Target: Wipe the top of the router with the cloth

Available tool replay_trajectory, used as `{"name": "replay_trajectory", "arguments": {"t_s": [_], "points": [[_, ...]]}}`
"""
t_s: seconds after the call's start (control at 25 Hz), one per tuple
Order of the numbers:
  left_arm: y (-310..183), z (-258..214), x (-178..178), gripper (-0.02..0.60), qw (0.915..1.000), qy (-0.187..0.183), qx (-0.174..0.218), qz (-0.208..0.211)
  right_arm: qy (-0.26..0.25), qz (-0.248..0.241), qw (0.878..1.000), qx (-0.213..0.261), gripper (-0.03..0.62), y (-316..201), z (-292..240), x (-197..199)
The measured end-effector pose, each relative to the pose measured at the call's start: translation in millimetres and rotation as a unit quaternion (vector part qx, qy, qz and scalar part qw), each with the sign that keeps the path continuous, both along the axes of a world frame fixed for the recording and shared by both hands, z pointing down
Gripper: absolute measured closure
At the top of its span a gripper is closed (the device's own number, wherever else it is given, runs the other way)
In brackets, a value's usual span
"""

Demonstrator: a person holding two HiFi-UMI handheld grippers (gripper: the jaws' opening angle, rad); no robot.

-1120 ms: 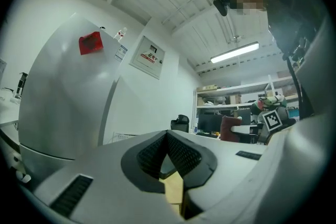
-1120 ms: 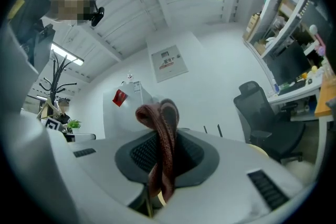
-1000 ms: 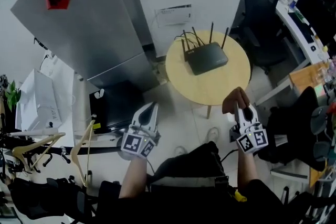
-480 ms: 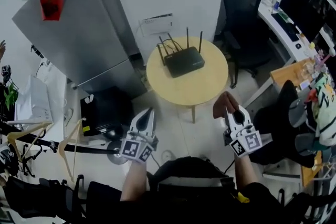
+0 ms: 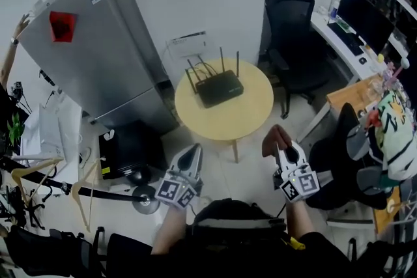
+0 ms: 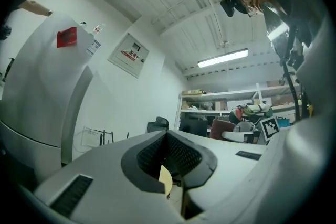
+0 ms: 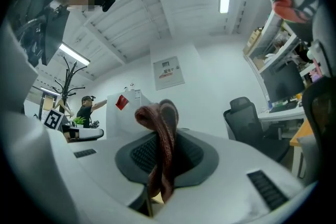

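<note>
1. Carrying, by the look of it, the brown cloth (image 7: 161, 144) toward the black router (image 5: 219, 88), not yet reached; best done by lowering the right gripper (image 5: 285, 154) flat over the casing, letting the loose fold drag across the top, and steering clear of the antennas along the rear edge.
2. Finds the router toward 11 o'clock on the round wooden table (image 5: 260, 119), at 12 o'clock from the person and well apart from both grippers.
3. Clamps the cloth in the right gripper, fold bunched above the jaws; holds it low at 5 o'clock in the head view, pointed at the table.
4. Holds the left gripper (image 5: 190, 156) pressed closed on nothing at 7 o'clock, near the table's front rim; judged idle.
</note>
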State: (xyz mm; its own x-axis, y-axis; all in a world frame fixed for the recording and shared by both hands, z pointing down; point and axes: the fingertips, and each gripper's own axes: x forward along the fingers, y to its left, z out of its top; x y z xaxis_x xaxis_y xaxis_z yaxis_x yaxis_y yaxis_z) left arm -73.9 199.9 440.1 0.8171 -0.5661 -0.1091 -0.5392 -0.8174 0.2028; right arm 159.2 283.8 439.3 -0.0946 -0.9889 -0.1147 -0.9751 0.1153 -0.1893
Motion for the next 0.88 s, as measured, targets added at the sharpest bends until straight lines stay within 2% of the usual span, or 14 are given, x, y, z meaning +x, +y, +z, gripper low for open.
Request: {"name": "replay_trajectory", "arguments": {"t_s": [0.28, 0.48, 0.88], "points": [[-16, 7, -23, 0.588, 0.9999, -0.006, -0.004, -0.015, -0.003, 0.01, 1.0, -0.013, 0.537, -3, 11, -7], [-22, 10, -22, 0.588, 0.9999, -0.003, -0.01, -0.01, -0.028, 0.009, 0.999, -0.014, 0.539, -7, 10, -5], [-34, 13, -24, 0.588, 0.9997, -0.011, -0.016, -0.012, -0.025, 0.01, 0.999, -0.021, 0.539, -22, 7, 9]]}}
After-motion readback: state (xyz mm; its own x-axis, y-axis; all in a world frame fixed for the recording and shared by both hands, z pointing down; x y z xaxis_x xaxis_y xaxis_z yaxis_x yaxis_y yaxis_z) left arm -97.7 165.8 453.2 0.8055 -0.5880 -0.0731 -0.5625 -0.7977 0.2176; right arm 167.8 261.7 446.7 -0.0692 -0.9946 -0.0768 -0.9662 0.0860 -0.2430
